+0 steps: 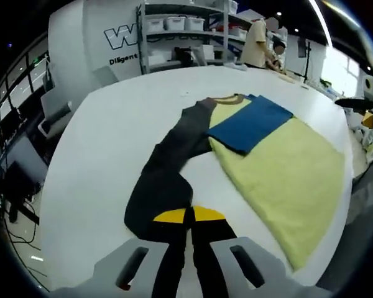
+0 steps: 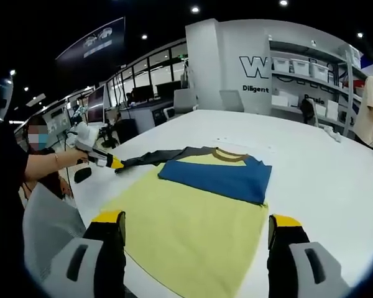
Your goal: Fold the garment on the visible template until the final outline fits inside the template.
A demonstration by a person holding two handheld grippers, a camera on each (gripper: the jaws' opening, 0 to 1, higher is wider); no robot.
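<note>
White table [image 1: 99,155], garment [image 1: 286,174] lying flat on it: pale yellow body, brown collar [image 1: 230,98], one blue sleeve [image 1: 248,123] folded across the chest, one dark grey sleeve [image 1: 168,167] stretched out straight. In the left gripper view the yellow body runs from centre toward 4 o'clock, blue sleeve on top of it just right of centre, grey sleeve trailing from the collar down toward 6 o'clock. Left gripper [image 1: 189,220] at 6 o'clock, yellow-tipped jaws drawn close together with the cuff end of the grey sleeve pinched between them, dark cloth running down into the narrow gap. In the right gripper view the garment [image 2: 193,223] sits centre, hem toward 6 o'clock, collar [image 2: 229,154] toward 12, blue sleeve [image 2: 217,177] across the upper body, grey sleeve [image 2: 158,156] pulled out toward 9 o'clock. Its far end is in the left gripper [image 2: 115,164], seen at 9 o'clock and held by a person's hand [image 2: 81,149]. Right gripper [image 2: 196,226] jaws spread wide at 7 and 5 o'clock, nothing between them, hovering over the yellow hem; contact with cloth cannot be told. Template outline cannot be made out on the table [image 2: 323,180]. Shelving with white bins [image 2: 298,65] at 1 o'clock against a white wall; person standing by the far table edge [image 1: 256,43] at 1 o'clock in the left gripper view.
</note>
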